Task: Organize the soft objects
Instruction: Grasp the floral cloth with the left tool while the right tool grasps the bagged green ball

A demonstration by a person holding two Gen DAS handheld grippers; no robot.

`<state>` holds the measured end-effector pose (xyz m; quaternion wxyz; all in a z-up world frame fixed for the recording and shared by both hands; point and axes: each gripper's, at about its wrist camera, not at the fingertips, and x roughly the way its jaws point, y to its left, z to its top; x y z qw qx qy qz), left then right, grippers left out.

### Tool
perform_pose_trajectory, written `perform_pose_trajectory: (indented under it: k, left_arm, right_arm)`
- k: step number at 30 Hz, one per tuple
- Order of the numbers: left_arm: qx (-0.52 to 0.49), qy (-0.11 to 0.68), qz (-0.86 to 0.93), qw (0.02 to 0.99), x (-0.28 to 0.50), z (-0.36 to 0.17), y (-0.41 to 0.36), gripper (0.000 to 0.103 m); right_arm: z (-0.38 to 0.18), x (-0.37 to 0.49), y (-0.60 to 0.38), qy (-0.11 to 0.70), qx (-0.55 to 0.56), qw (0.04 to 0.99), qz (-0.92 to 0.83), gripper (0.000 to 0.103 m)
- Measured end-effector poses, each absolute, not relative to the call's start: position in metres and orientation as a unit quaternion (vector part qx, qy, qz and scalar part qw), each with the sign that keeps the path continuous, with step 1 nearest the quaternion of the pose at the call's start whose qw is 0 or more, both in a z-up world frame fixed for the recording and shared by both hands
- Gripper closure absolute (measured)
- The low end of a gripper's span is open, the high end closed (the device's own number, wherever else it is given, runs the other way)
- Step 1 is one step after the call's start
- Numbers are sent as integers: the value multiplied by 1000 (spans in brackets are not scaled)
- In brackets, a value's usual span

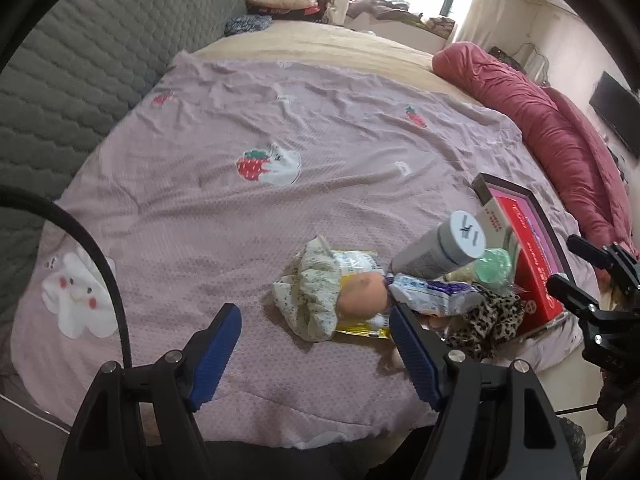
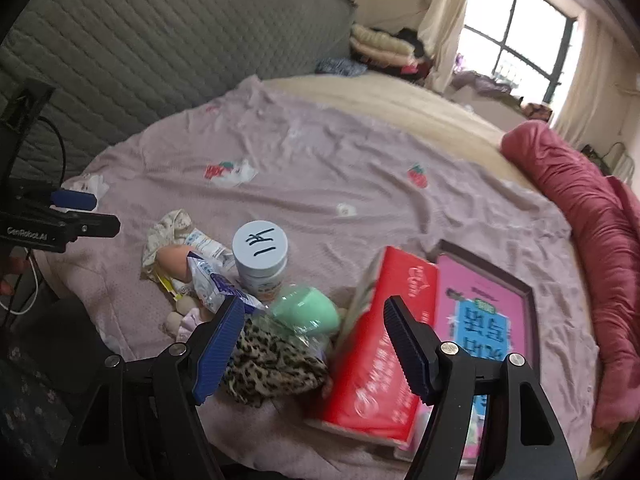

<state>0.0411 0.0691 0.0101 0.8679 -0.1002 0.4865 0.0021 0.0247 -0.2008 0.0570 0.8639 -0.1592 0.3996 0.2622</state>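
On the bed [image 1: 224, 216], left wrist view: a mixed pile lies at the near right part of the pink strawberry-print blanket [image 1: 304, 128]. Its soft items are a doll [image 1: 332, 294] in a floral dress and a leopard-print cloth [image 1: 486, 316]; among them lie crinkled snack packets [image 1: 430, 290], a white canister [image 1: 444, 246], a green cup [image 1: 496, 264] and a red box [image 1: 528, 268]. Nothing appears sorted; the task is judged barely begun. The left gripper [image 1: 316, 344] hovers low over the blanket, jaws wide apart and holding nothing, with the doll lying between and just beyond its fingertips. The right gripper [image 1: 576, 264] shows at the right edge, apart from the pile; its opening cannot be judged in this view.

From the right wrist view: the same pile is seen from the other side. The leopard-print cloth [image 2: 272, 360] lies between the blue fingers, the red box [image 2: 384, 344] leans just beside it against a pink framed board [image 2: 484, 312], and the doll [image 2: 172, 256] lies farther left. The right gripper [image 2: 314, 350] is fully spread and empty, poised above the cloth. The left gripper [image 2: 80, 210] enters at the left edge.
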Motion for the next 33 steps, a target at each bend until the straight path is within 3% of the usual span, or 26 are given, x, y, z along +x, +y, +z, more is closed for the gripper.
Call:
perform_pose_trajectory:
  k: [18, 23, 25, 31, 33]
  left_arm:
    - [-128, 541, 8, 831, 70, -20, 90, 27]
    - [-139, 558, 4, 818, 79, -32, 90, 27]
    - [-141, 562, 6, 815, 82, -35, 91, 27]
    - [-152, 569, 2, 808, 90, -38, 97, 27]
    - [-164, 572, -1, 804, 93, -41, 99, 27]
  right_arm:
    - [3, 84, -168, 501, -245, 764, 325, 29]
    - [-10, 95, -167, 522, -221, 752, 336, 30]
    - [-12, 98, -167, 527, -206, 748, 348, 40]
    - [-15, 102, -164, 535, -211, 739, 350, 58]
    - [-12, 101, -167, 531, -204, 743, 352, 59]
